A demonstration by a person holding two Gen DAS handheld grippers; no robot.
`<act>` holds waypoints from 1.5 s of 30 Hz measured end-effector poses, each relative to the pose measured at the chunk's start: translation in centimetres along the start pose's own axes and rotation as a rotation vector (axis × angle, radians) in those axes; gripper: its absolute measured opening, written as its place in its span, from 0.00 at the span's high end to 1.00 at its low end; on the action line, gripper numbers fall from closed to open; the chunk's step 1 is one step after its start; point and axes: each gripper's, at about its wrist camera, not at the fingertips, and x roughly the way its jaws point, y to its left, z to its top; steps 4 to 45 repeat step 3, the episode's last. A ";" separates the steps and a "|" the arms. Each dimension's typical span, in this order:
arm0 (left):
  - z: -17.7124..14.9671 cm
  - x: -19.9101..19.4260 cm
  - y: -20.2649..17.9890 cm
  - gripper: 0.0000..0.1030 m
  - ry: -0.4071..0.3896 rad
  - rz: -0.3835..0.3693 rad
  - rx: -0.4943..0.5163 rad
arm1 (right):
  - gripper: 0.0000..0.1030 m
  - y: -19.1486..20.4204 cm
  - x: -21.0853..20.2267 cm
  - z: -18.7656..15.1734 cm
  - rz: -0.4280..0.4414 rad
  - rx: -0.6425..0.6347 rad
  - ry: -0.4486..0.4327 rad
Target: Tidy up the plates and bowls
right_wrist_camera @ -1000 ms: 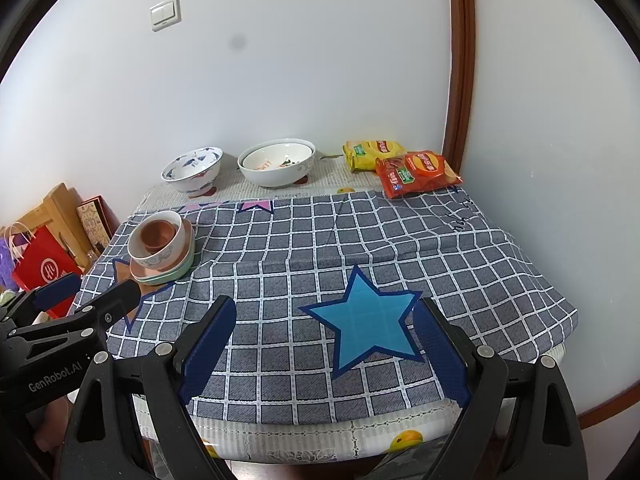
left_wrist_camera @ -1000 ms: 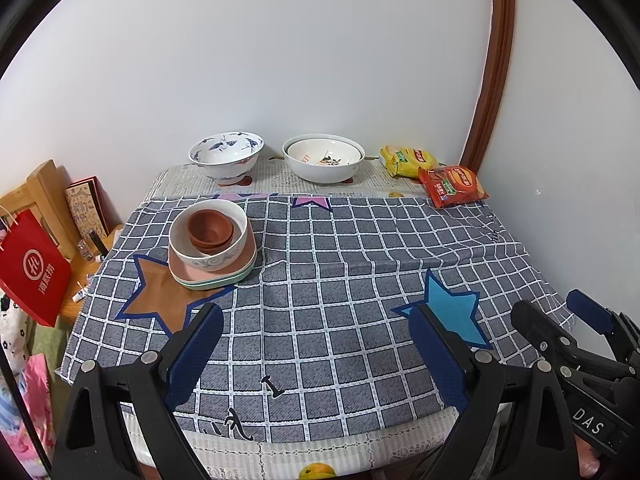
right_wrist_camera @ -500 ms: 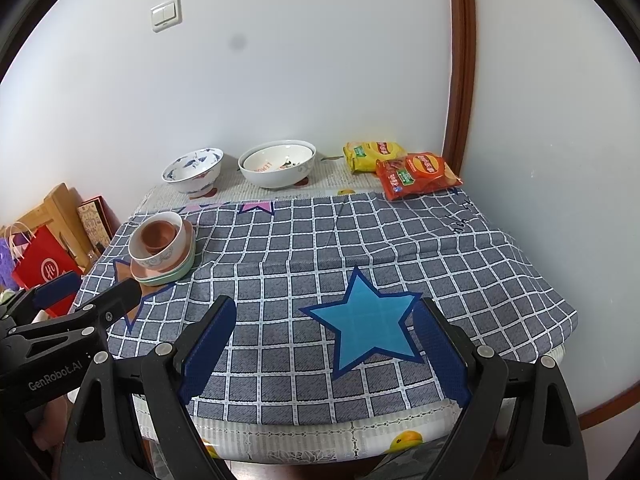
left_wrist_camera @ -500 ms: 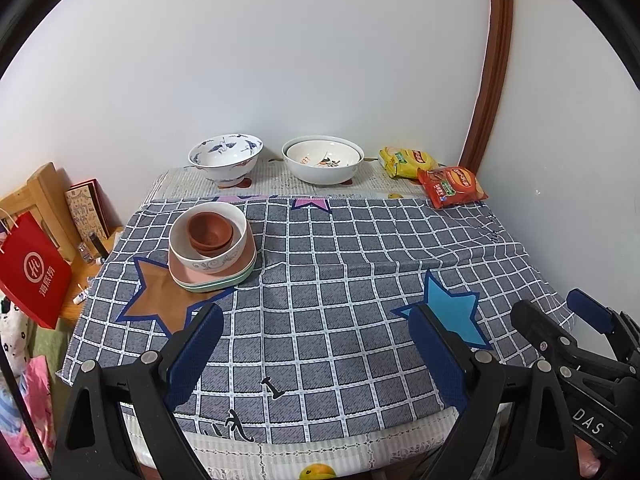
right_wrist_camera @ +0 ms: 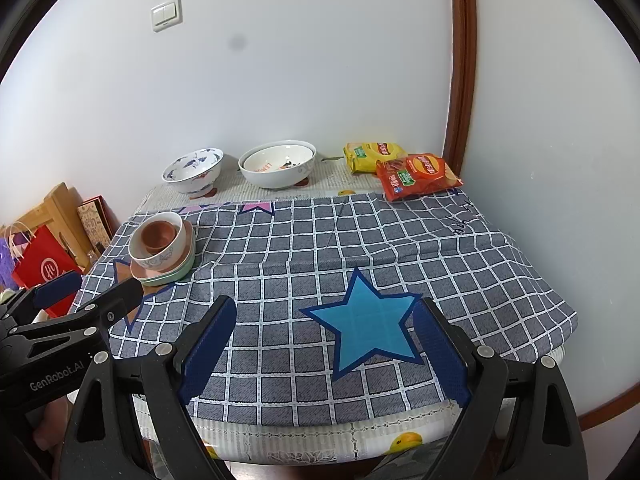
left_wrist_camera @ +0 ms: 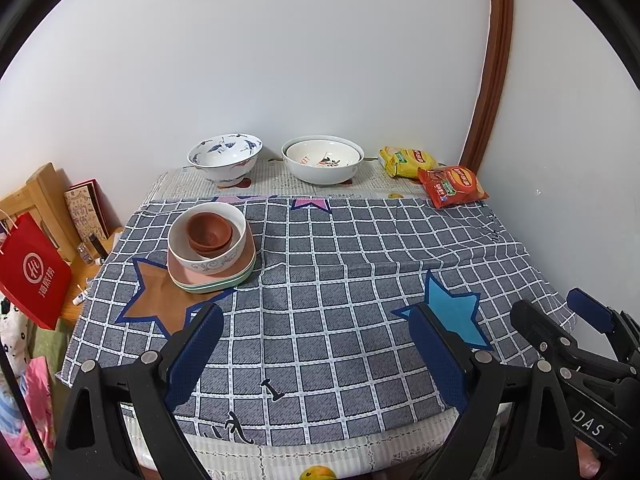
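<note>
Your left gripper stands wide open over the near edge of the table, with nothing between its blue pads. Your right gripper is also spread wide and holds nothing; it hangs over the near edge too, just above the blue star printed on the checked cloth. In each wrist view you can see the other gripper at the side of the picture, near the front corner.

The stack sits close to the left edge of the cloth, partly on the brown star. It has a green plate at the bottom, a pink plate on it, then a white bowl, and small brown bowls nested inside that one.

Two more bowls stand apart along the far edge, near the wall: a blue-patterned bowl toward the far left corner and a large white bowl beside it, with another bowl nested inside. At the far right corner lie a yellow snack bag and a red snack bag, touching each other.

A red paper bag hangs beyond the left edge of the table.
</note>
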 end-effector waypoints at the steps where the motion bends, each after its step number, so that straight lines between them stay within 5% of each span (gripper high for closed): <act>1: 0.1 0.1 0.0 0.09 0.000 0.000 0.000 | 0.13 0.0 0.1 0.0 0.000 0.000 0.001; 45: 0.2 0.4 0.1 0.09 0.000 0.003 0.002 | 0.13 0.1 0.4 0.1 0.000 -0.002 0.004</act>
